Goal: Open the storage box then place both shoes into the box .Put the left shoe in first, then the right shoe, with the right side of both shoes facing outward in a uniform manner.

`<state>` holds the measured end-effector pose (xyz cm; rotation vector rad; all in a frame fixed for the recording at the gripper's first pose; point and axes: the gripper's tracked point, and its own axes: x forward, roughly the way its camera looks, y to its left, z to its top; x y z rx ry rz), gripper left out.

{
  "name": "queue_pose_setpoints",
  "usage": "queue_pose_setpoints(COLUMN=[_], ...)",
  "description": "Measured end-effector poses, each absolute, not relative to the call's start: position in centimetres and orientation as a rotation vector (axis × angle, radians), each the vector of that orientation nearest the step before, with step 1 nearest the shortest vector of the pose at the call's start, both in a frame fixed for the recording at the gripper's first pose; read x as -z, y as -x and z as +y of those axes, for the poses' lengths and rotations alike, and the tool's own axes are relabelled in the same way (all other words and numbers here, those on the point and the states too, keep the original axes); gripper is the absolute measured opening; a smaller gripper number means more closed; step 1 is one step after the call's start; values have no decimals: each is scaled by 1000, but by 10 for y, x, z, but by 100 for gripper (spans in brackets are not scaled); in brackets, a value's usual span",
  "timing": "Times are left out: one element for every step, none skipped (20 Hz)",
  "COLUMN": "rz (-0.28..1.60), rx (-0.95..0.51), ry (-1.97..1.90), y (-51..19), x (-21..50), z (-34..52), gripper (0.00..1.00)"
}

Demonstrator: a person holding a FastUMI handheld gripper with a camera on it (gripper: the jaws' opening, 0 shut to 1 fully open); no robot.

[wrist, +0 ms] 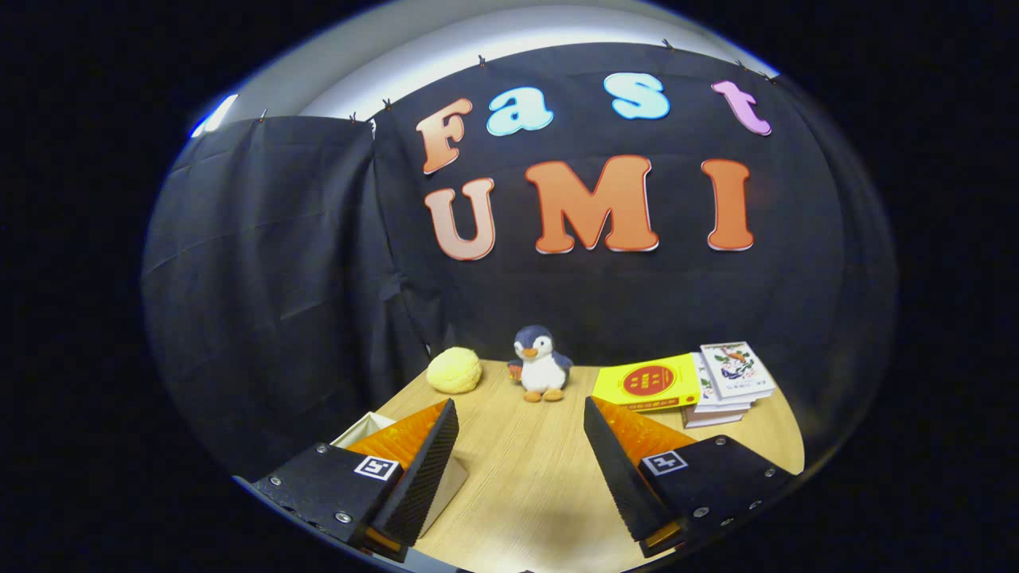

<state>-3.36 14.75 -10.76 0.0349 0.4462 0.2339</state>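
Two claw (521,461) fingers spread wide above bare table (525,493).

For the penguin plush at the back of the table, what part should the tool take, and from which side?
Best guess: the white belly of the penguin plush, approached straight ahead over the wooden table. It stands upright facing the tool, well beyond the open fingers, with bare table on both flanks between the yellow ball and the yellow book.
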Motion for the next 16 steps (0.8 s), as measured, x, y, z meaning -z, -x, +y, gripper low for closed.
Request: queue_pose_setpoints(rz=[410,374,344,319,294,271,246,222,203,184,167,151,136,120,105,94], rx=[-219,-203,-190,-179,-166,-156,-145,-139,-133,-126,-119,-118,-115,-110,-110,-110], ry=[-19,-4,8,17,25,32,39,44,51,57,65,71,78,84,88,89], y=[31,28,28,27,25,24,24,23,23,23,21,22,21,21,20,22], x=[97,89,82,76,69,62,55,48,43,39,35,31,28,24,21,19], z=[137,128,120,113,106,101,95,91,87,83,82,83,80,78,77,77], gripper=[96,98,98,98,98,98,98,98,98,98,98,98,98,98,98,98])
